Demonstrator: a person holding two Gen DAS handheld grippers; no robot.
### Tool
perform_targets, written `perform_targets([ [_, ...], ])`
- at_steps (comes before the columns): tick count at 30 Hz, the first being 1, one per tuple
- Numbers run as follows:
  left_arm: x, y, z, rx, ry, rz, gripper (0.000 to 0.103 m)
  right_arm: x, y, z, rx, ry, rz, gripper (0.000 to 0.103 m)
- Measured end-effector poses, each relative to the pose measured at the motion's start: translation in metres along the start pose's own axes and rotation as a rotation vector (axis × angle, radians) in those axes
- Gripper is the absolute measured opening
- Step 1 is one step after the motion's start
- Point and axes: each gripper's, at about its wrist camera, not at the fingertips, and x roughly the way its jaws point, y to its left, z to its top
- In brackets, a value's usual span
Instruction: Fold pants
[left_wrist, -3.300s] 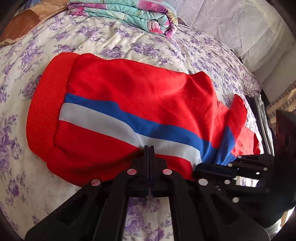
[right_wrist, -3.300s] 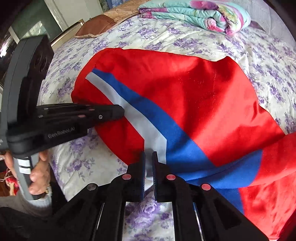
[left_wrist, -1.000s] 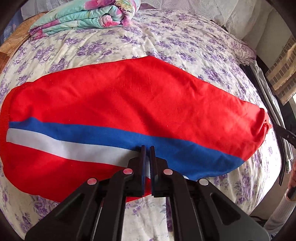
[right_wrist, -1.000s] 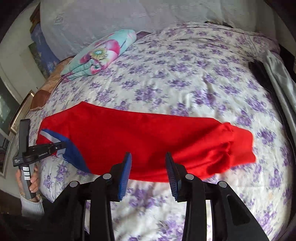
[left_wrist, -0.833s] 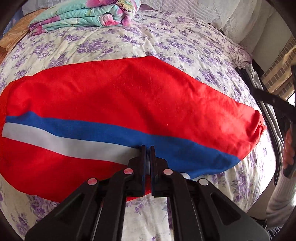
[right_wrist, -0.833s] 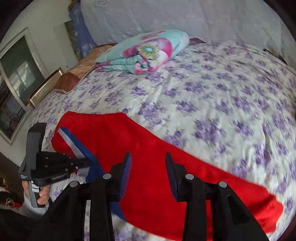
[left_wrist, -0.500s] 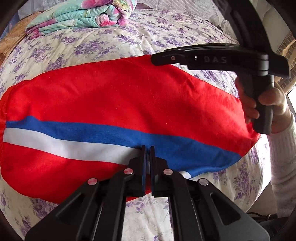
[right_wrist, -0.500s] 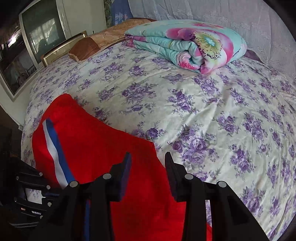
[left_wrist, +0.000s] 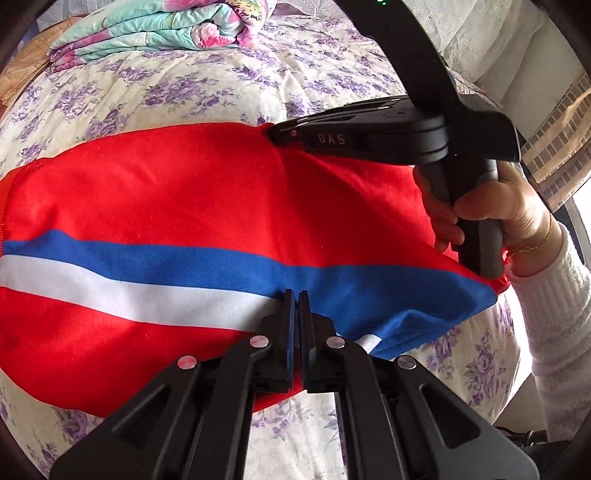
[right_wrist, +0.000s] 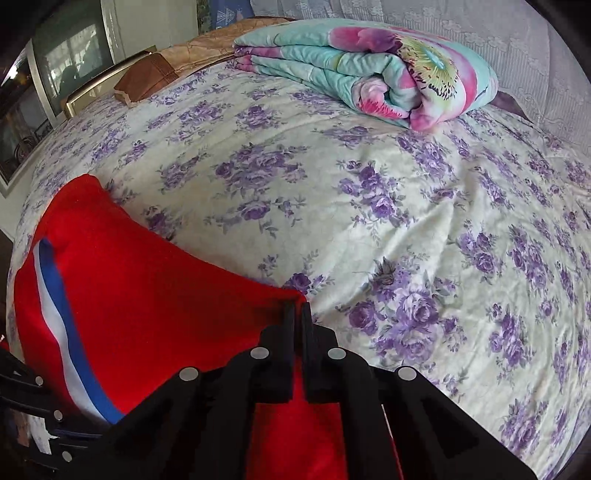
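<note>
The pants (left_wrist: 207, 206) are pinched at near and far edges by the closed left gripper (left_wrist: 294, 295) and right gripper (right_wrist: 298, 308), whose jaws have just closed, so a fold across is judged next.

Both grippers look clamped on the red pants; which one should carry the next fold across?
Probably the right gripper: its jaws have just closed on the far edge of the pants, so it can draw that edge over. The left gripper pinches the near striped edge and can anchor it.

The left tool (left_wrist: 294, 295) is held closed at lower centre; the right tool (left_wrist: 271, 132) (gripped by a hand (left_wrist: 491, 206) at right) has just been closed.
</note>
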Motion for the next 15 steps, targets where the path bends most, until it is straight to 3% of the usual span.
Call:
perform_targets([
  [1, -0.001, -0.001, 0.000, -0.002, 0.005, 0.003, 0.002, -0.004, -0.003, 0.000, 0.018, 0.009, 0.011, 0.007],
  [3, -0.006, -0.003, 0.001, 0.005, 0.020, 0.016, 0.002, -0.022, -0.013, -0.003, 0.089, 0.023, 0.019, 0.019],
  [6, -0.022, -0.012, 0.011, 0.029, 0.008, 0.037, 0.002, -0.081, -0.020, -0.021, 0.161, -0.081, 0.030, 0.033],
  [8, -0.036, -0.021, 0.022, 0.052, -0.030, 0.016, 0.002, -0.123, -0.018, -0.047, 0.186, -0.147, 0.016, 0.050],
  [9, -0.039, -0.026, 0.029, 0.064, -0.041, 0.004, 0.005, -0.139, -0.015, -0.064, 0.205, -0.161, 0.005, 0.050],
  [11, -0.032, -0.034, 0.046, 0.064, -0.031, 0.002, 0.013, -0.158, -0.008, -0.101, 0.258, -0.161, -0.021, 0.047],
  [12, -0.022, -0.039, 0.056, 0.066, -0.011, 0.001, 0.017, -0.163, -0.004, -0.119, 0.281, -0.158, -0.024, 0.039],
  [13, -0.008, -0.045, 0.067, 0.072, 0.014, -0.006, 0.017, -0.164, 0.001, -0.135, 0.298, -0.150, -0.017, 0.014],
  [14, 0.006, -0.050, 0.075, 0.081, 0.045, -0.016, 0.017, -0.163, 0.004, -0.151, 0.319, -0.139, -0.013, 0.007],
  [15, 0.021, -0.055, 0.083, 0.086, 0.079, -0.021, 0.017, -0.163, 0.007, -0.164, 0.343, -0.144, -0.014, 0.008],
])
